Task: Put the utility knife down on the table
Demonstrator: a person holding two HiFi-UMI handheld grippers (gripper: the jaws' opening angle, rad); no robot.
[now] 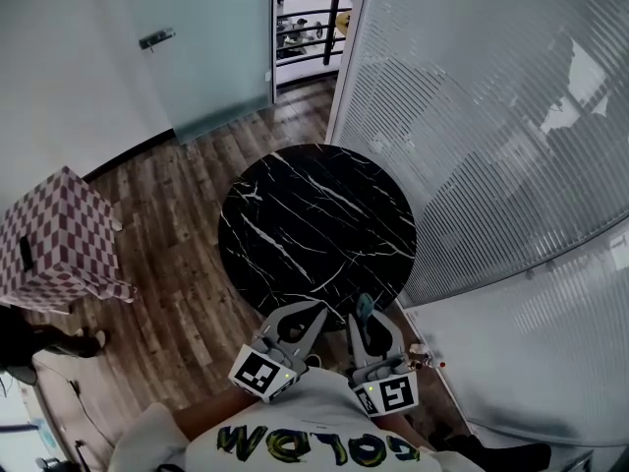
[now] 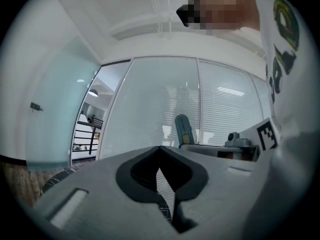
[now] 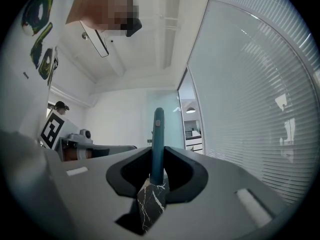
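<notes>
A teal utility knife [image 1: 365, 311] stands upright between the jaws of my right gripper [image 1: 371, 324], which is shut on it, just at the near edge of the round black marble table [image 1: 314, 214]. In the right gripper view the knife [image 3: 158, 139] rises out of the right gripper [image 3: 157, 171], with marble showing below the jaws. My left gripper [image 1: 311, 317] hovers beside it to the left, also at the table's near edge. In the left gripper view the left gripper [image 2: 161, 159] is shut with nothing in it. That view also catches the knife [image 2: 183, 130] to the right.
A pink checkered box [image 1: 59, 239] sits on the wooden floor [image 1: 187, 293] to the left. A glass wall with blinds [image 1: 491, 116] curves close along the table's right side. A frosted glass door [image 1: 201, 47] stands at the back. Someone's shoes [image 1: 74, 342] show at far left.
</notes>
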